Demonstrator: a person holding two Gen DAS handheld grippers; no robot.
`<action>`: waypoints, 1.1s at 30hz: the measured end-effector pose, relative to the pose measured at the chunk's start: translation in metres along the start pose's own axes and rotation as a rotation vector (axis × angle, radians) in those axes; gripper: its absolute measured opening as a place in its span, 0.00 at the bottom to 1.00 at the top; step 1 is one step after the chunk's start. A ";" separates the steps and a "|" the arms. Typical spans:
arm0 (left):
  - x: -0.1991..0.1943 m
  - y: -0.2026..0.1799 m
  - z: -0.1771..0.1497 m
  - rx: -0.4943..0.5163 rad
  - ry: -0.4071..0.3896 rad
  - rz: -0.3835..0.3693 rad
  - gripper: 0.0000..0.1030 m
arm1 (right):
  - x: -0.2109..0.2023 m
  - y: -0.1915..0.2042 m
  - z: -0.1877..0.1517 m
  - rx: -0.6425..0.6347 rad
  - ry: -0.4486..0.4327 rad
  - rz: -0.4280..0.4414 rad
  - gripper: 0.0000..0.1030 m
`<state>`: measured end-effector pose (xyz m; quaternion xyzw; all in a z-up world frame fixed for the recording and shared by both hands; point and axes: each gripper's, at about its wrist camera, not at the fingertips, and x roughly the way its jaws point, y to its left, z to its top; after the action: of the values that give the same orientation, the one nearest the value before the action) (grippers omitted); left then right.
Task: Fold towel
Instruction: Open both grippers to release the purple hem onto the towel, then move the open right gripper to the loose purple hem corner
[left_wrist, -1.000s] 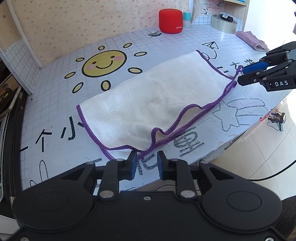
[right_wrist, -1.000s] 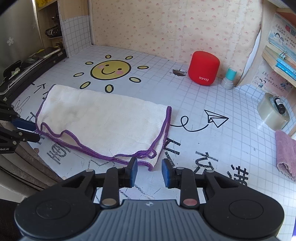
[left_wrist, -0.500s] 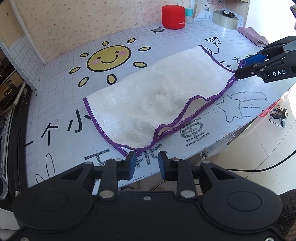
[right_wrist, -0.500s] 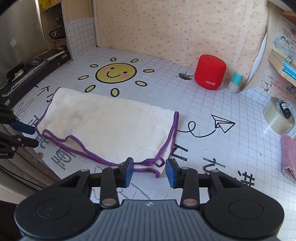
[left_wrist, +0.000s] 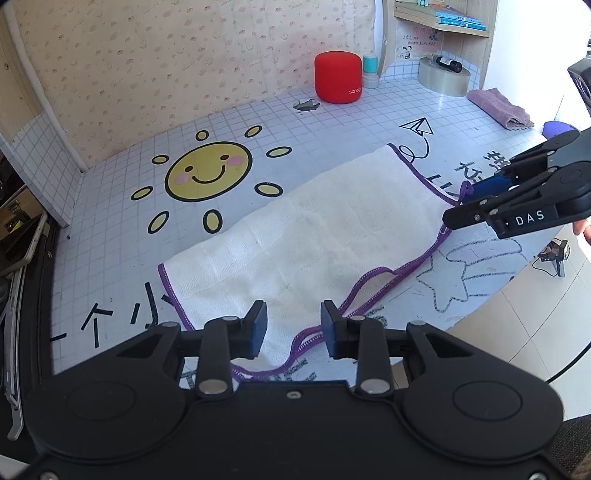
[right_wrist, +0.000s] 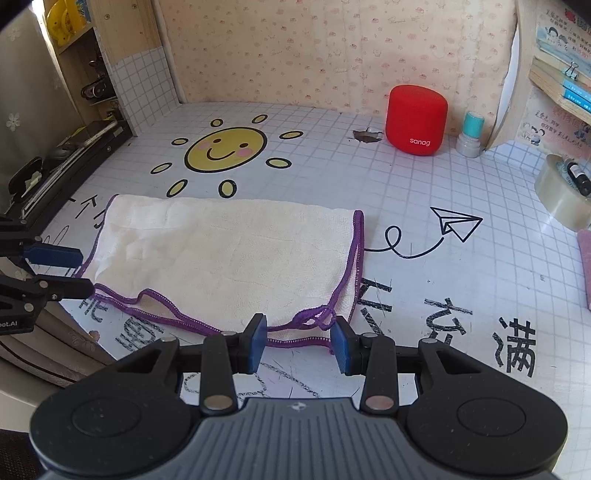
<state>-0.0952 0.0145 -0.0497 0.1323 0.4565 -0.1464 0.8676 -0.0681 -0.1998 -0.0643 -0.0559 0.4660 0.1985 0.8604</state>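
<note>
Table: your white grid table (right_wrist: 406, 192) has a sun picture.
Towel: the towel (right_wrist: 229, 254) lies doubled, purple edges near you.
Change: you moved both grippers closer.
Left gripper (left_wrist: 293, 328): jaws wide, over 1 corner.
Right gripper (right_wrist: 297, 338): jaws wide around the other corner.
Meaning: ready to pinch.

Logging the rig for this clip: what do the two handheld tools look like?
Left tool: matte black linkage body, silver pivot bolts, dark blue finger pads. Right tool: black linkage on a ribbed grey housing, brighter blue pads, white "DAS" lettering visible in the left wrist view. No cables or sleeves visible.
</note>
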 end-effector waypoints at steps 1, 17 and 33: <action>0.003 -0.001 0.003 0.004 -0.001 0.001 0.33 | 0.001 0.000 0.000 0.008 0.003 0.001 0.36; 0.027 -0.012 0.019 0.059 0.010 -0.037 0.34 | 0.016 -0.005 0.004 0.148 0.005 0.001 0.34; 0.039 -0.020 0.028 0.098 0.018 -0.069 0.35 | 0.019 0.003 0.011 0.118 -0.027 -0.026 0.04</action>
<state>-0.0610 -0.0195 -0.0686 0.1599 0.4611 -0.1973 0.8502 -0.0519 -0.1884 -0.0735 -0.0084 0.4646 0.1602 0.8709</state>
